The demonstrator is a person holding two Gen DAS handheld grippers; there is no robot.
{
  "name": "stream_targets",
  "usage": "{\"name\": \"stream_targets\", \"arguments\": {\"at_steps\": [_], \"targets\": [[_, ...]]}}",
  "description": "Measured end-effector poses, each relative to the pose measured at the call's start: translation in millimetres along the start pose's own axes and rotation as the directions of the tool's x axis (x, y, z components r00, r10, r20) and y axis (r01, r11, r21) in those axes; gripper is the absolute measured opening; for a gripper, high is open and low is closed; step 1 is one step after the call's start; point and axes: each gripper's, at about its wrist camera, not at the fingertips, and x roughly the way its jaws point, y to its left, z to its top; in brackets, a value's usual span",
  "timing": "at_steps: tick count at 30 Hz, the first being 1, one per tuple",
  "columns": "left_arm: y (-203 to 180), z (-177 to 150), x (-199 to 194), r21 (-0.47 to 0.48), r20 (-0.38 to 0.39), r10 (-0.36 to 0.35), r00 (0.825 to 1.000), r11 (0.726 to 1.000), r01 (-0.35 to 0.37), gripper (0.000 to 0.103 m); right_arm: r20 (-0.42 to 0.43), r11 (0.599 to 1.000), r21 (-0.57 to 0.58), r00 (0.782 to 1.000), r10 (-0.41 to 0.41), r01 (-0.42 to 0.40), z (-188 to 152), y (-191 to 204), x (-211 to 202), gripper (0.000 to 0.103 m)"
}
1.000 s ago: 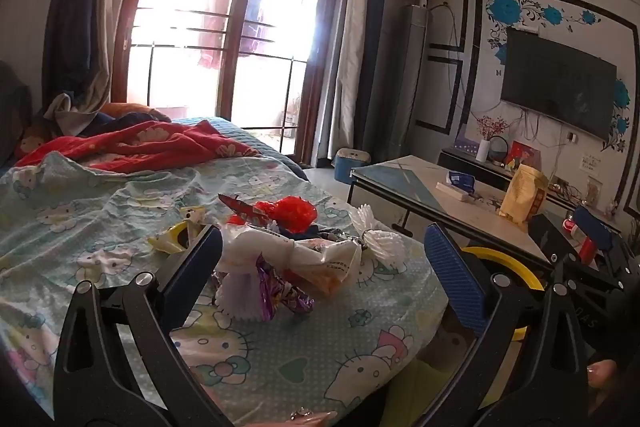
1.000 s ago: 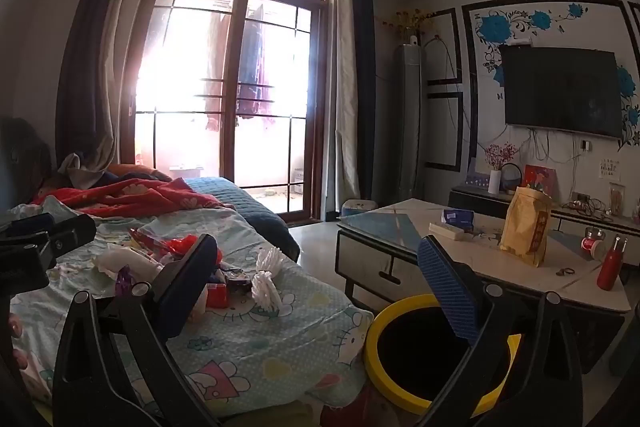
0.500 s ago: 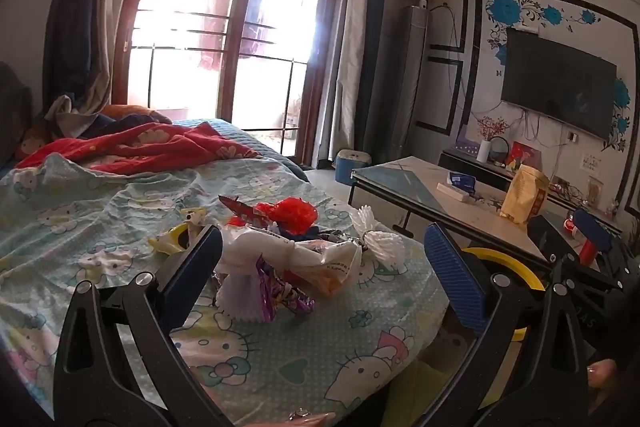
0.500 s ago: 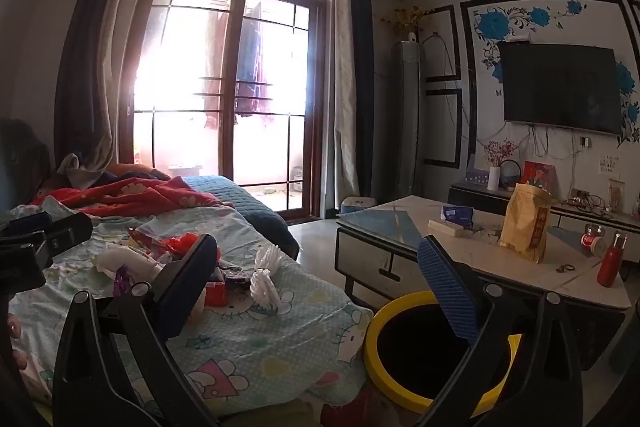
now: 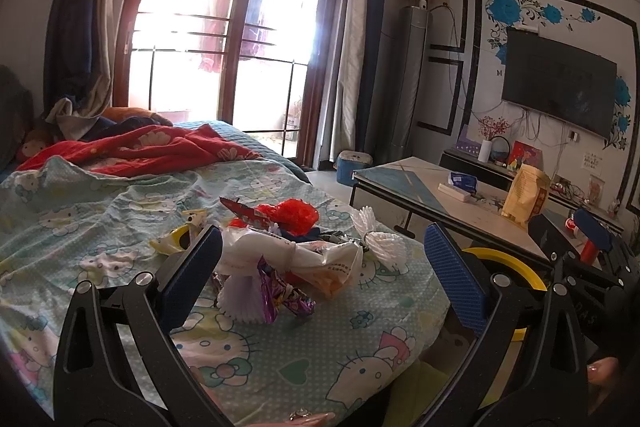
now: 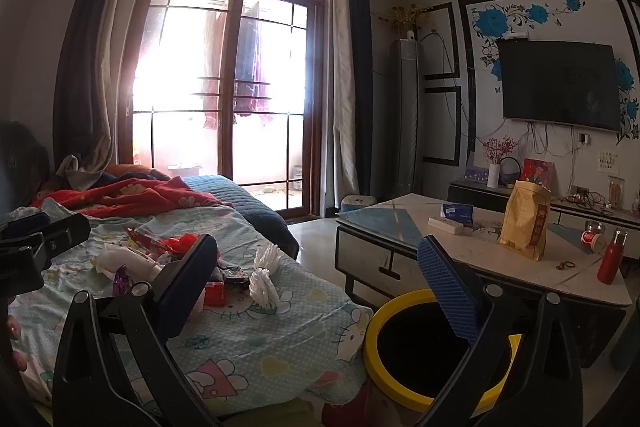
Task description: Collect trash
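1. Left wrist view: the left gripper point(image 5: 320, 263) is wide open and holds nothing. To pick cleanly, I would lower it over one piece and close on the bulk, not a loose edge.
2. Trash pile point(image 5: 280, 251) lies on the bed point(image 5: 100, 227), between and just ahead of the fingers; the white bag point(image 5: 276, 251) is nearest.
3. Right gripper point(image 6: 320, 275) is wide open and empty, the pile to its left, the yellow-rimmed bin point(image 6: 400, 379) below its right finger.

Print on the yellow bag point(image 6: 525, 223) and wrappers is too blurred to read.
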Motion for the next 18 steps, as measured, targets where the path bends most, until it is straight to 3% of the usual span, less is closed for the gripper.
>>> {"name": "stream_targets", "arguments": {"at_steps": [18], "targets": [[5.3, 0.6, 1.4, -0.002, 0.008, 0.011, 1.000, 1.000, -0.011, 0.093, -0.006, 1.000, 0.003, 1.000, 0.002, -0.002, 0.5, -2.0, 2.5, 0.097]]}}
